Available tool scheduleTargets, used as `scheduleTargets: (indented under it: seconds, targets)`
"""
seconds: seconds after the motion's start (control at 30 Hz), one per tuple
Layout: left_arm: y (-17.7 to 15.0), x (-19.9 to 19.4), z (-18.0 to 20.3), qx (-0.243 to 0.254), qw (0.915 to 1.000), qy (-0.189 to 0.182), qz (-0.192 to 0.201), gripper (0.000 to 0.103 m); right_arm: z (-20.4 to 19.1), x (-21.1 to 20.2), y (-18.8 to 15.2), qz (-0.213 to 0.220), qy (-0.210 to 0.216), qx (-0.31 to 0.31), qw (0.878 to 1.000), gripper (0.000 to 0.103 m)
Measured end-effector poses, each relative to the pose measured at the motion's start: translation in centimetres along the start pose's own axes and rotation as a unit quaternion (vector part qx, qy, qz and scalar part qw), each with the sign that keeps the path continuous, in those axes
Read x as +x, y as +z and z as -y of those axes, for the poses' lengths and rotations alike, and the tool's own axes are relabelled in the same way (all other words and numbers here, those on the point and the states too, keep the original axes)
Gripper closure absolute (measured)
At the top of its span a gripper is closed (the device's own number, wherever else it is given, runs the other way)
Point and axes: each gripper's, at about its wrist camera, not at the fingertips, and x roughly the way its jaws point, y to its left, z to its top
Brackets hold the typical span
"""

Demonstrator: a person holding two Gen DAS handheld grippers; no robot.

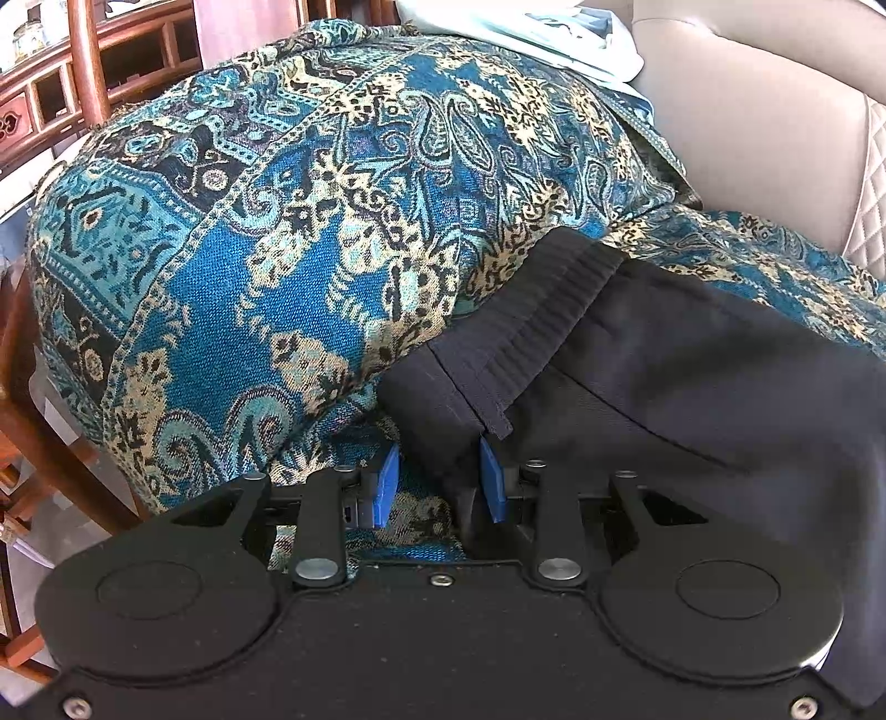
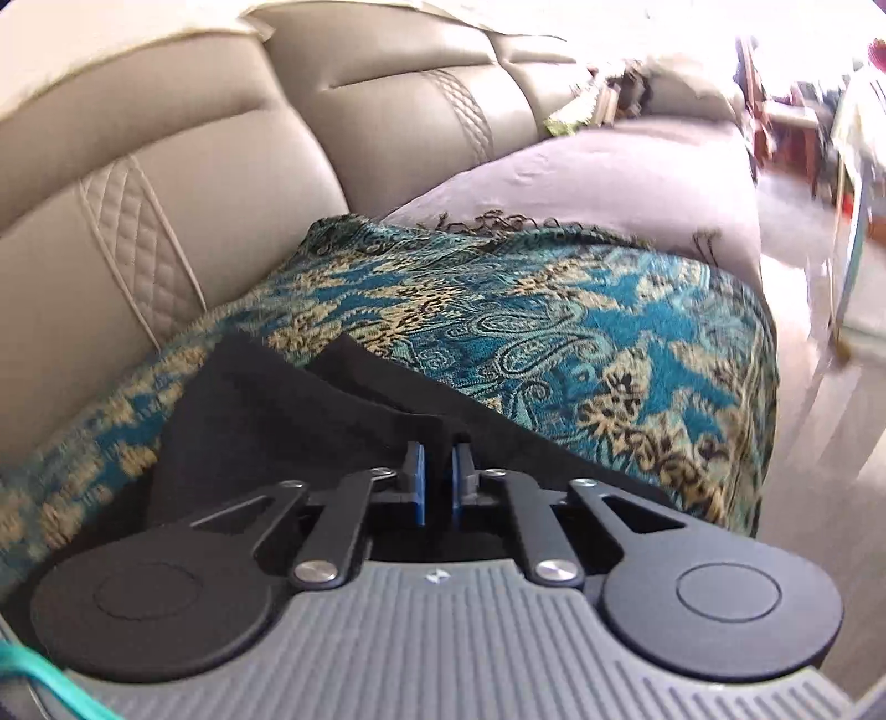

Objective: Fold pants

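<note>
Two grips carry the risk here, and neither looks deep. The left gripper has its blue pads part-way apart with a dark bunch of the pants between them, near the ribbed waistband; it seems to be grasping that bunch, though only a narrow bite of cloth shows, so a pull could drag it free. The right gripper is clenched nearly together on a thin edge of the pants that rises between its pads; a single layer like that could slide out, or only the top layer might be caught, leaving the fold lopsided. The pants lie on the throw over the sofa seat, near both grippers, with the waistband end to the left and the rest trailing right. This throw is loose, coarse-woven, in blue, cream and black paisley with a fringed far edge; it could ride up with the pants and wrinkle under them if a pad snags it. By contrast the pants are smooth, matte, near-black and limp, with a gathered elastic band and a flat seam. Behind them the sofa is pale, leather-like, padded, with diamond stitching. Some light cloth sits far off at the throw's end.
</note>
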Motion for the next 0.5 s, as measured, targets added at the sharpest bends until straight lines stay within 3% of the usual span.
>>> scheduleTargets:
  seconds: [0.2,0.5]
  targets:
    - [0.0,0.0,-0.1,0.002,1.0000,-0.002,0.000,0.071,1.3,-1.6,0.1,0.009,-0.041,0.030,0.999,0.098]
    - [-0.1,-0.2,-0.1,-0.001,1.0000,-0.004,0.000,0.071,5.4,-2.8,-0.1,-0.024,-0.074,0.091,0.993,0.098]
